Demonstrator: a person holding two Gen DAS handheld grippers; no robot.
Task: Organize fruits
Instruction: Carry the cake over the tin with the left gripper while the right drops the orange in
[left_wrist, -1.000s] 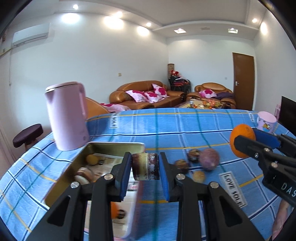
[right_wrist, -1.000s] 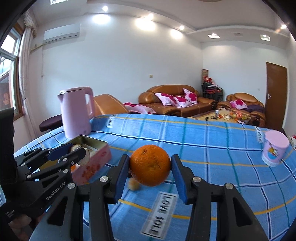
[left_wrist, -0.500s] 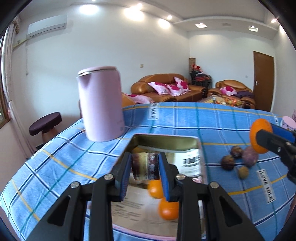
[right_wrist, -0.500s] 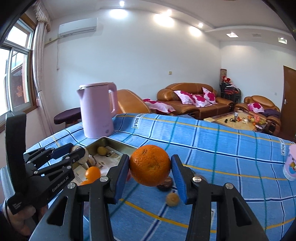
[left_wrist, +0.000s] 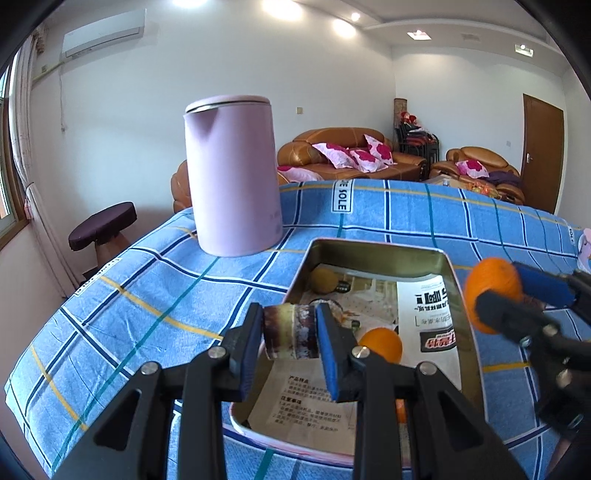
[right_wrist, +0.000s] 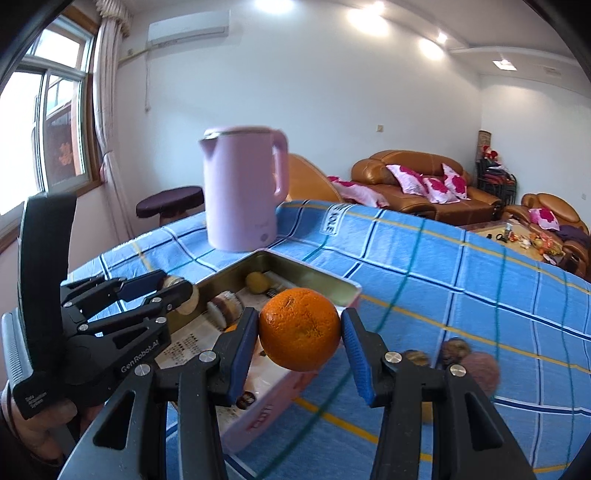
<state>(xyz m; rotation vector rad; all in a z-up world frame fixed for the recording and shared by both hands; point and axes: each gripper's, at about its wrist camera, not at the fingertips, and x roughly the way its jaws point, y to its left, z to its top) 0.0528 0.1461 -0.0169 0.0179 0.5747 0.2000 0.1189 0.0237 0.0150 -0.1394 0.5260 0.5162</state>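
Note:
My left gripper (left_wrist: 290, 338) is shut on a brown and cream fruit piece (left_wrist: 290, 336) and holds it above the near left edge of a metal tin (left_wrist: 373, 248) lined with newspaper. The tin holds a yellowish fruit (left_wrist: 322, 280) and a small orange (left_wrist: 382, 343). My right gripper (right_wrist: 299, 338) is shut on a large orange (right_wrist: 299, 328), held above the tin's right side (right_wrist: 314, 275). The right gripper with its orange (left_wrist: 493, 291) also shows in the left wrist view. The left gripper (right_wrist: 173, 291) shows at the left of the right wrist view.
A pink kettle (left_wrist: 232, 177) stands on the blue checked tablecloth (left_wrist: 147, 295) just behind the tin. Several small fruits, one of them purple (right_wrist: 480, 369), lie on the cloth right of the tin. The table edge falls away at the left.
Both grippers have moved left and closer over the tin with their fruit still held. The kettle and the tin now look nearer in both views.

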